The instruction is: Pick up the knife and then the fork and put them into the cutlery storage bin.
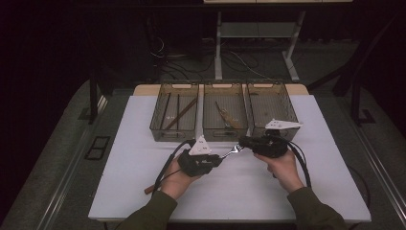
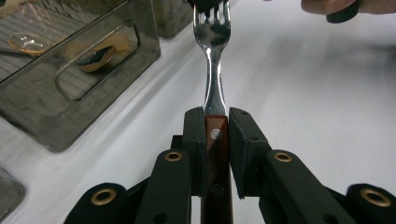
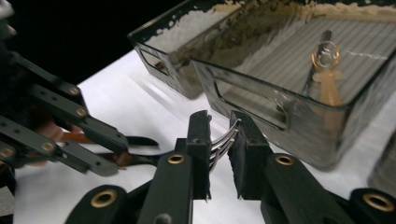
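A fork with steel tines and a red-brown wooden handle hangs level above the white table, held between both grippers. My left gripper is shut on the handle, and the steel neck and tines point away from it. At the other end, my right gripper has its pads pressed on the curved tines. The right gripper view has the left gripper's black linkage at the left, with the handle behind it.
Three smoked plastic bins stand in a row at the table's back: the left one holds long wooden sticks, the middle one cutlery, and the right one is beside my right hand. A brown handle end lies by the left forearm.
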Demonstrator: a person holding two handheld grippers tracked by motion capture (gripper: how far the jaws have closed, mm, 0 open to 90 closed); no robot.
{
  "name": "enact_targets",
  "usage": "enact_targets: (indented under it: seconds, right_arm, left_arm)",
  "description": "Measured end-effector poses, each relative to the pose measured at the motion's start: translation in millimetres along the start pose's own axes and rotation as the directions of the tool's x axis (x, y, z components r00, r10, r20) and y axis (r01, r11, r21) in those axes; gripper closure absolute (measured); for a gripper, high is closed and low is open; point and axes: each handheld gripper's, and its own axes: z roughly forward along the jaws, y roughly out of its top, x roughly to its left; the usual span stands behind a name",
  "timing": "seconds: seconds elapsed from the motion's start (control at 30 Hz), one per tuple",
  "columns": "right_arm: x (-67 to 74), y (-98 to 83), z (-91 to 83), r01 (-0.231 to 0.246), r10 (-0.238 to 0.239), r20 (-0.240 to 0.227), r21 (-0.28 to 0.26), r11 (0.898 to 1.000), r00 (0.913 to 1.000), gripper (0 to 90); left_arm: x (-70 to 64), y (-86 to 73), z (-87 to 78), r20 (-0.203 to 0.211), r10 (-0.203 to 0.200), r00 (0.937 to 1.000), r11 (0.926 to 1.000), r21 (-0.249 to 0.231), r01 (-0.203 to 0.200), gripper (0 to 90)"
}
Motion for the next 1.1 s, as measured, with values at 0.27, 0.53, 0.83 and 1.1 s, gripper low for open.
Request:
enact_targets:
  seconds: [0.27,0.53,0.83,1.1]
  right_arm:
    - [2.0,9.3,1.5,-0.052,0.05,-0.049,-0.034,0.998,0.9975,86.0]
    - [0.9,20.1,-1.0,-0.054,0.052,-0.044,-0.047,0.997,0.9977,86.8]
    - [-15.0,40.9,-27.2,-0.043,0.048,0.053,-0.083,0.996,0.9974,86.8]
    - [-38.1,69.7,-64.6,-0.017,0.036,0.161,-0.121,0.992,0.9862,86.8]
  left_arm:
    - [2.4,-1.9,0.3,0.031,-0.034,0.9989,0.9986,-0.039,0.035,75.6]
    - [4.0,-5.1,-4.3,0.055,-0.038,0.9978,0.9973,-0.06,0.042,66.7]
    - [12.5,-18.4,-21.8,0.061,-0.05,0.9969,0.9937,-0.098,0.056,50.8]
    - [20.1,-37.5,-32.9,0.066,-0.055,0.9963,0.9959,-0.068,0.06,39.2]
